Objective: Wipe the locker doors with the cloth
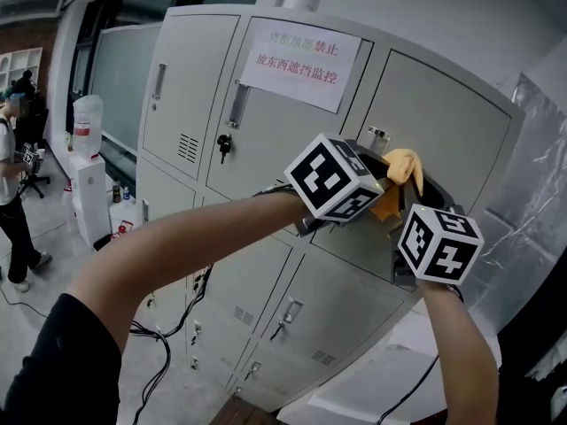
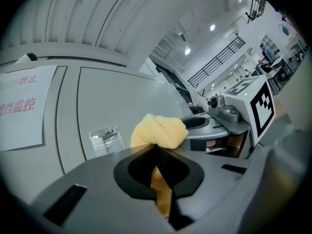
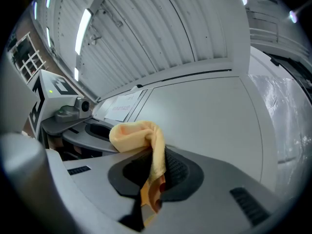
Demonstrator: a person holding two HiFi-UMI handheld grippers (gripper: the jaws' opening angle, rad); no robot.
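A bunched yellow cloth [image 1: 403, 168] is held up against the upper right door [image 1: 443, 122] of the grey lockers. Both grippers grip it side by side. My left gripper [image 1: 374, 182], under its marker cube, is shut on the cloth [image 2: 158, 130], which sticks out past the jaws toward the door. My right gripper [image 1: 406, 204] is shut on the same cloth [image 3: 139, 135], a fold hanging down between its pads. In the left gripper view the left gripper [image 2: 156, 152] sits near the door's label holder [image 2: 104, 139]. The right gripper [image 3: 157, 162] faces bare door panel [image 3: 209, 111].
A paper sign [image 1: 301, 60] is taped on the top middle door, with a key in its lock [image 1: 224, 144]. A water dispenser [image 1: 89, 175] and a person [image 1: 13, 193] stand at far left. Cables [image 1: 151, 343] lie on the floor. Plastic sheeting [image 1: 532, 175] hangs at right.
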